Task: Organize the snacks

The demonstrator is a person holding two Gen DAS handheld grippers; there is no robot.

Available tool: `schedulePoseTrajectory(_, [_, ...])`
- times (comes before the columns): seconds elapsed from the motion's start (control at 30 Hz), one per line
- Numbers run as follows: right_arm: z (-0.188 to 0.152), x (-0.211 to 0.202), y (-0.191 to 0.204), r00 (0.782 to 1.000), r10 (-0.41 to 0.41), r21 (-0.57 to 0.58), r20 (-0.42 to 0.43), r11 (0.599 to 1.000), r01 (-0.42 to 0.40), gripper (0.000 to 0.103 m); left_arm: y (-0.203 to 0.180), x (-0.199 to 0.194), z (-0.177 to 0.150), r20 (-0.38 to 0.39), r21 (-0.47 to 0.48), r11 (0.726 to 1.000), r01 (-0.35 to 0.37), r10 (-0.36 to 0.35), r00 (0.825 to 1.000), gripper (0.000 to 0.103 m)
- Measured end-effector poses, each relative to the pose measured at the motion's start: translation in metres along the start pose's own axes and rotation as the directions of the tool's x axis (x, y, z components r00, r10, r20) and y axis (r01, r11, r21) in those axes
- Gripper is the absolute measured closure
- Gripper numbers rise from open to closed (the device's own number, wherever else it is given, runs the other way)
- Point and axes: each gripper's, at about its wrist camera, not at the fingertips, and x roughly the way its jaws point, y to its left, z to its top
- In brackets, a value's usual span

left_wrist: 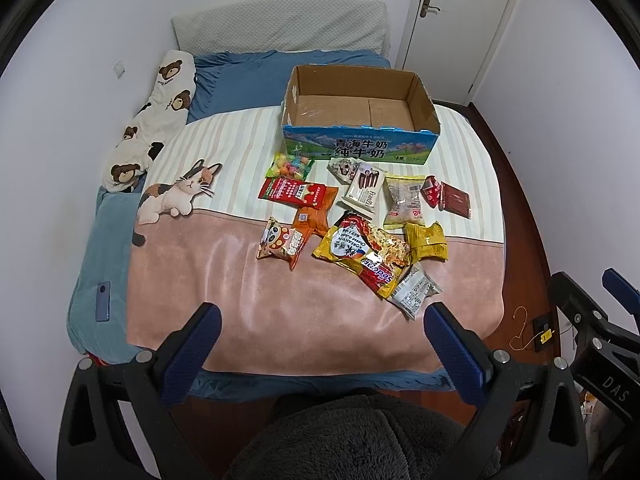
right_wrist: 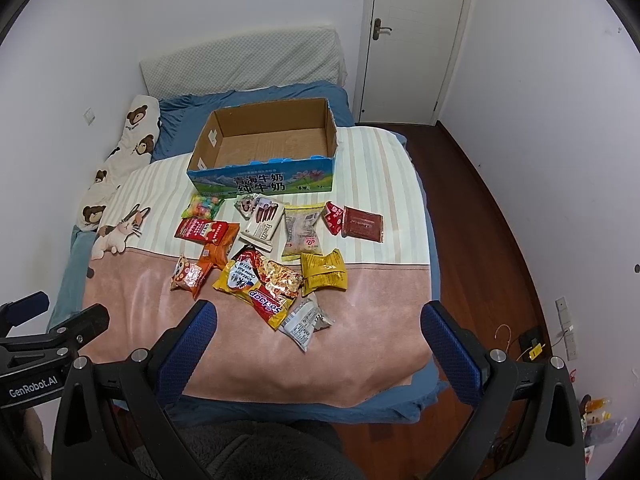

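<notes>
An empty cardboard box [left_wrist: 426, 98] [right_wrist: 200, 152] with a blue printed front stands on the bed's far half. Several snack packets lie in front of it: a yellow and red noodle pack [left_wrist: 362, 254] [right_wrist: 260, 282], a yellow packet [left_wrist: 426, 242] [right_wrist: 323, 270], a silver packet [left_wrist: 414, 290] [right_wrist: 306, 322], a panda packet [left_wrist: 278, 244] [right_wrist: 187, 276], a red packet [left_wrist: 290, 193] [right_wrist: 199, 230], a dark red packet [left_wrist: 454, 200] [right_wrist: 362, 224]. My left gripper [left_wrist: 320, 330] and right gripper [right_wrist: 318, 328] are open and empty, held above the bed's near edge.
The bed has a pink and striped blanket [left_wrist: 240, 300] [right_wrist: 360, 312] with a cat print. A bear pillow [left_wrist: 160, 116] lies along the left wall. A phone [left_wrist: 103, 301] lies on the left side. Wooden floor [right_wrist: 480, 220] and a door [right_wrist: 416, 40] are to the right.
</notes>
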Motion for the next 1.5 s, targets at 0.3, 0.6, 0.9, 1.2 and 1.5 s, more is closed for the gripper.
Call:
schedulePoseTrajectory(0.3, [0.0010, -0.0008, -0.0001, 1.000, 0.004, -0.001, 0.000, 1.000, -0.004, 0.000, 0.0021, -0.0007, 0.0019, -0.001, 0.001, 1.000, 0.002, -0.002, 1.000, 0.000])
schedulePoseTrajectory(0.6, [0.0011, -0.0029, 0.0013, 1.000, 0.003, -0.002, 0.002, 1.000, -0.003, 0.000, 0.0027, -0.0012, 0.0068, 0.000, 0.000, 1.000, 0.004, -0.004, 1.000, 0.000])
schedulePoseTrajectory(0.9, [0.0010, -0.0042, 0.0009, 1.000, 0.001, -0.003, 0.003, 1.000, -0.001, 0.000, 0.0027, -0.0009, 0.0067, 0.000, 0.002, 1.000, 0.005, -0.005, 1.000, 0.000])
schedulePoseTrajectory(1.2, [0.0009, -0.0048, -0.0007, 1.000, 0.002, -0.004, 0.005, 1.000, -0.002, 0.000, 0.0033, -0.0013, 0.0064, 0.003, -0.002, 1.000, 0.004, -0.004, 1.000, 0.000])
schedulePoseTrajectory(1.5, [0.0009, -0.0049, -0.0005, 1.000, 0.004, -0.004, 0.005, 1.000, -0.004, 0.000, 0.0039, -0.0015, 0.0062, 0.004, 0.002, 1.000, 0.006, -0.006, 1.000, 0.000])
